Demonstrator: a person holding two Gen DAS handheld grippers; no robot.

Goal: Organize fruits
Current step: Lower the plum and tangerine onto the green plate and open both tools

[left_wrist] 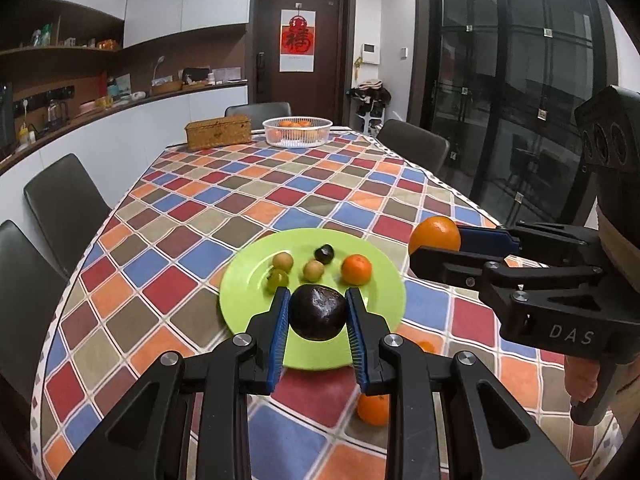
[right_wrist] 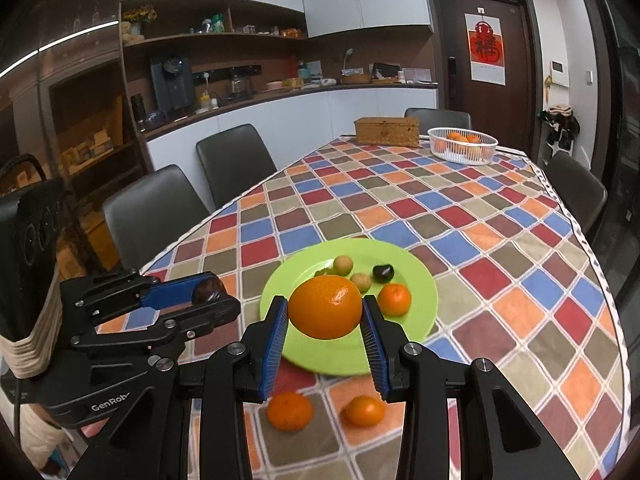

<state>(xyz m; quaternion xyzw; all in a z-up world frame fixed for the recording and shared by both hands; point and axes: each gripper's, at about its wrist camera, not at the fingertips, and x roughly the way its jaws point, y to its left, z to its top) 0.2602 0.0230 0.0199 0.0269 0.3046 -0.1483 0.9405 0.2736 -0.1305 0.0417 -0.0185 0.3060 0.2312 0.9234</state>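
Note:
My left gripper [left_wrist: 318, 312] is shut on a dark round fruit [left_wrist: 318, 312] and holds it above the near edge of the green plate [left_wrist: 248, 280]. My right gripper [right_wrist: 325, 312] is shut on a large orange [right_wrist: 325, 312], above the plate's near side [right_wrist: 420, 312]; it shows in the left wrist view [left_wrist: 435, 240] to the right of the plate. On the plate lie a tangerine [left_wrist: 356, 269], a small dark fruit [left_wrist: 324, 254], two tan round fruits [left_wrist: 283, 261] and a green one [left_wrist: 277, 279]. Two tangerines [right_wrist: 289, 410] lie on the cloth near me.
A white basket [left_wrist: 298, 132] with oranges and a wicker box [left_wrist: 218, 132] stand at the table's far end. Dark chairs [left_wrist: 64, 204] line both sides. The chequered tablecloth [left_wrist: 280, 192] covers the table. A counter runs along the left wall.

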